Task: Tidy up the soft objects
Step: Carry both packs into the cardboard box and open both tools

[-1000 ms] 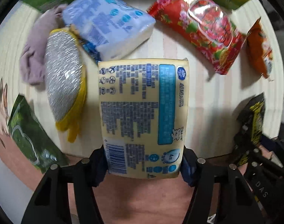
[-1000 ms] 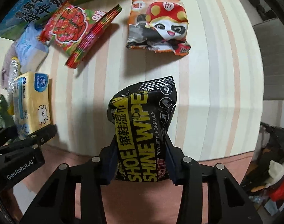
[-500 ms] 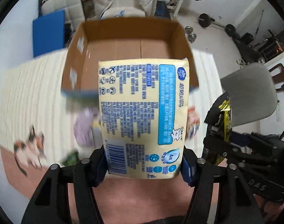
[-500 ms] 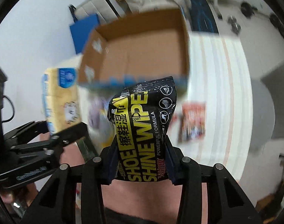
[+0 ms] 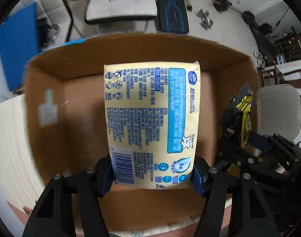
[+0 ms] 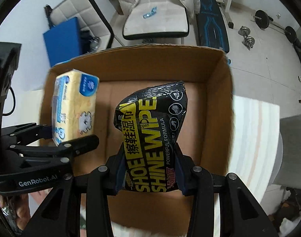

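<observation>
From the left wrist view, the left gripper (image 5: 152,174) is clamped on the lower end of the yellow tissue pack (image 5: 151,122), blue pads pressing in from both sides. The pack stands out along the fingers and hangs over the open cardboard box (image 5: 49,138), whose brown floor looks bare where it can be seen. Off to the right edge, the black-and-yellow shoe wipes pouch (image 5: 242,116) shows in the other tool, near the box's right wall. The frame is smeared at the edges, so the tool is likely in motion.

Over to the right wrist view: the right gripper (image 6: 149,174) is closed on the base of the shoe wipes pouch (image 6: 150,130), which crumples a little above the pads. It hangs over the right half of the box (image 6: 217,118); the tissue pack (image 6: 74,106) hangs over the left half in the left gripper (image 6: 57,136).

The step in hand looks like dropping both packs in. To do it well, each should come low toward the floor before the jaws part, with the tissue pack kept left and the pouch right so they land side by side. The soft pouch may flop on release, so a low, level let-go suits it best.
</observation>
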Demonstrator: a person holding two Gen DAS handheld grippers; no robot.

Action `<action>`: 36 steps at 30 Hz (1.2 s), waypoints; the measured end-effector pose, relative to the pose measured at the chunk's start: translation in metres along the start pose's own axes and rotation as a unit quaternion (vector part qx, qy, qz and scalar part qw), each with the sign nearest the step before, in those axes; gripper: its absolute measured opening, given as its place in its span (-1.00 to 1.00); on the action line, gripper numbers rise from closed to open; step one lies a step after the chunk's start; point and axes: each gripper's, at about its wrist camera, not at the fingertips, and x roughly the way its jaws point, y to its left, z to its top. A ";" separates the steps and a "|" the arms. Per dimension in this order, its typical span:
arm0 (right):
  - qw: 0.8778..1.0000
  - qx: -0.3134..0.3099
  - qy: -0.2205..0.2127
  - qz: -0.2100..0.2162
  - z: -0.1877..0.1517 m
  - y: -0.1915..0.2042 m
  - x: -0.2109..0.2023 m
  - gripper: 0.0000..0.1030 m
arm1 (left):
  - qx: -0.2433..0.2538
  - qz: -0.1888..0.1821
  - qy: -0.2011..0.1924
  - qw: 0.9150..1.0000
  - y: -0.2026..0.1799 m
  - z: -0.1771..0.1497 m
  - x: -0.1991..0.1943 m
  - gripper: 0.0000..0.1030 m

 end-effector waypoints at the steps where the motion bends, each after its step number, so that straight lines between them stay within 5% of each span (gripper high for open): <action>1: 1.000 0.001 0.003 -0.002 0.017 0.003 0.000 -0.13 | 0.000 -0.003 0.008 1.000 -0.004 0.008 0.001 0.19; 12: 0.999 0.010 0.035 -0.020 0.078 -0.016 0.057 -0.02 | 0.015 0.008 0.048 0.999 -0.020 0.023 0.033 0.21; 14: 0.999 0.009 0.039 -0.027 0.077 -0.016 0.059 0.09 | 0.009 0.013 0.051 0.999 -0.019 0.020 0.034 0.26; 16: 0.999 0.010 0.039 -0.025 0.073 -0.014 0.055 0.14 | 0.000 0.022 0.050 0.999 -0.017 0.023 0.035 0.59; 18: 0.999 0.014 0.040 -0.018 0.072 -0.015 0.053 0.22 | -0.008 0.023 0.045 0.999 -0.014 0.019 0.032 0.71; 23: 0.999 0.010 0.040 -0.027 0.064 -0.005 0.039 0.67 | -0.020 0.038 0.019 0.999 -0.012 0.009 0.015 0.77; 29: 0.999 0.010 0.040 -0.034 0.049 0.002 0.026 1.00 | -0.022 0.060 -0.017 0.998 -0.009 -0.009 -0.014 0.88; 36: 0.999 0.008 0.026 -0.028 0.022 0.014 0.002 1.00 | -0.019 0.054 -0.051 0.997 0.005 -0.039 -0.050 1.00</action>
